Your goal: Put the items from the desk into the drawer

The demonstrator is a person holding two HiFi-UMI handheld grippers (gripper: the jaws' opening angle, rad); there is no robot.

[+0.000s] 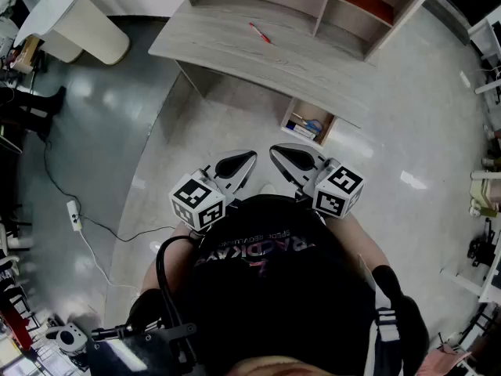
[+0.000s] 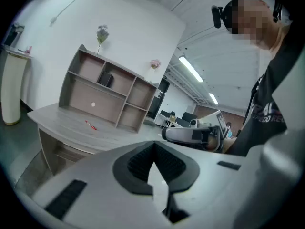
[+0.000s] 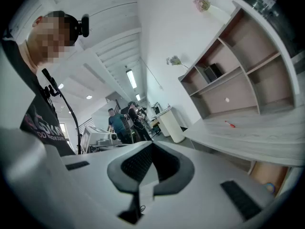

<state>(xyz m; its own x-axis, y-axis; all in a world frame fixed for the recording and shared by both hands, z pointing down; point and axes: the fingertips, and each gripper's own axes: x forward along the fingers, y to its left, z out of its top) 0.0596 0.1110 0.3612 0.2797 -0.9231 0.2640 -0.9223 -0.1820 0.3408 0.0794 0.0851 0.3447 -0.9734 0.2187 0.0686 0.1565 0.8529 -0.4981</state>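
Left tool [image 1: 249, 160] and right tool [image 1: 277, 153] were both closed, empty; red pen [image 1: 260, 32] lay on the far bench [image 1: 211, 41].

White round-topped stand [image 1: 78, 22] upper left on glossy grey floor [image 1: 102, 116]. White power strip [image 1: 73, 215] lower left, black cable [image 1: 117, 237] running past it. Open shelf unit [image 2: 102, 92]: dried sprig [image 2: 101, 34] on top at left end, second sprig [image 2: 155, 64] near right end, dark box [image 2: 106, 79] in an upper compartment. Ceiling strip lights [image 2: 190, 69]. Two people [image 3: 115, 122] standing far off
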